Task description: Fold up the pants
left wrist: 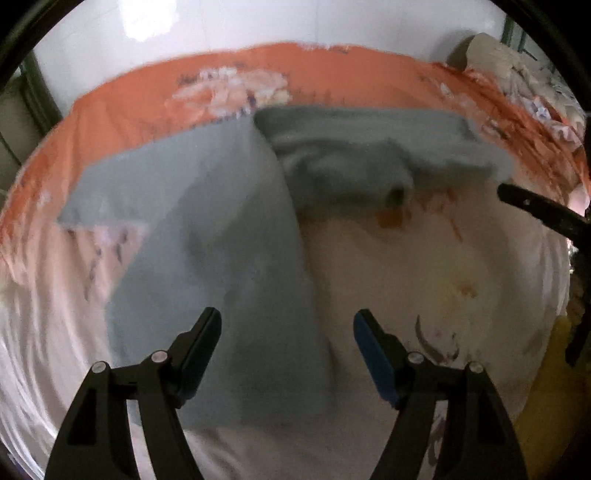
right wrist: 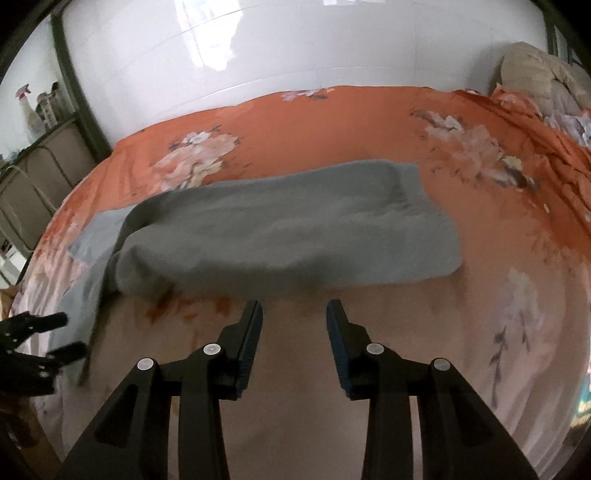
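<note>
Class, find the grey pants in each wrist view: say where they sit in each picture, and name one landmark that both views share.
Left wrist view: the grey pants run from the upper right down through the centre, ending between the left gripper jaws.
Right wrist view: the grey pants lie across the middle, beyond the right gripper.
Shared landmark: the orange floral bedsheet below the white tiled wall.

A home bedroom: bed under an orange floral sheet (right wrist: 332, 122), pillow (right wrist: 535, 70), white tiled wall (right wrist: 295, 44).
</note>
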A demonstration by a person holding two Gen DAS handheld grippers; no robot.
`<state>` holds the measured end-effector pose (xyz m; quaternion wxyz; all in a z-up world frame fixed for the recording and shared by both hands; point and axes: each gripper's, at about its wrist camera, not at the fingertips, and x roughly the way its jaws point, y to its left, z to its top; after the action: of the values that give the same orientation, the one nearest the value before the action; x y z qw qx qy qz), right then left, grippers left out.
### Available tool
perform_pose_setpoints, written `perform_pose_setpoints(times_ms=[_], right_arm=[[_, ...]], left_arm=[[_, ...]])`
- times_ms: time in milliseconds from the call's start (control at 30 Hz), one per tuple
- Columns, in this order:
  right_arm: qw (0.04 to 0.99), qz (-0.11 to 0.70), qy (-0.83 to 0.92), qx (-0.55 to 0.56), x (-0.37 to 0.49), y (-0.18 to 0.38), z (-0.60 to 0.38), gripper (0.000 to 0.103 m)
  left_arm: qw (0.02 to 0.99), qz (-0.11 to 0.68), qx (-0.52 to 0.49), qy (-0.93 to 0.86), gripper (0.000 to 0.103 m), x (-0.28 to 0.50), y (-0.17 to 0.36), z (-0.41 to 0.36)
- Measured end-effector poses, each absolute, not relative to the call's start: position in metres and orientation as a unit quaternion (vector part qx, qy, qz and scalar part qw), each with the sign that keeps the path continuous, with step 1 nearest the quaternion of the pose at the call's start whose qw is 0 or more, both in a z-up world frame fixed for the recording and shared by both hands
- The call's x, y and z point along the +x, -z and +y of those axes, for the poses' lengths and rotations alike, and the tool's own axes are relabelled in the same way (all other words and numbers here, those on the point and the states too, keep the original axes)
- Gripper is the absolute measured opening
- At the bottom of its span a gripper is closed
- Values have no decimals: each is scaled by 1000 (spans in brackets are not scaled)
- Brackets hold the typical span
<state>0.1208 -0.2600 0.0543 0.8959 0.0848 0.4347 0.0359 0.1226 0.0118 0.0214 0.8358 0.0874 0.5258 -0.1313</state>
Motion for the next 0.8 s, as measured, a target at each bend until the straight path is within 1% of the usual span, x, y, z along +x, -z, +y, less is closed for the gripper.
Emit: perform_pose_setpoints(times_ms=[100, 167, 200, 233, 267, 300, 333, 367, 467, 600, 800], right_arm=[[895, 436, -45, 84, 114, -54, -250, 37], [894, 438, -49, 86, 111, -54, -246, 37], [893, 439, -51, 86, 111, -54, -244, 37], [892, 440, -51, 86, 112, -54, -243, 37], [892, 440, -50, 86, 113, -54, -242, 37], [892, 440, -50, 89, 112, -54, -241, 37], [892, 439, -49, 93, 112, -55, -241, 37], [892, 439, -49, 97, 112, -56, -241, 37], [894, 435, -51, 97, 110, -61, -238, 37], [896, 432, -49, 86, 110, -65, -236, 37], [895, 435, -51, 80, 118, -64, -227, 37]], left_arm=[[839, 525, 94, 110, 77, 119, -9, 16], [847, 515, 90, 98, 66, 117, -8, 20], [848, 515, 81, 95, 63, 117, -9, 24], [848, 517, 71, 92, 56, 119, -9, 27], [849, 518, 61, 86, 42, 121, -11, 31], [849, 519, 52, 86, 32, 124, -13, 35], [849, 519, 45, 89, 13, 126, -14, 39], [848, 520, 39, 90, 9, 130, -17, 42], [857, 507, 30, 89, 8, 137, -35, 52], [878, 469, 53, 71, 8, 147, -68, 70], [894, 434, 109, 15, 8, 203, -102, 112]])
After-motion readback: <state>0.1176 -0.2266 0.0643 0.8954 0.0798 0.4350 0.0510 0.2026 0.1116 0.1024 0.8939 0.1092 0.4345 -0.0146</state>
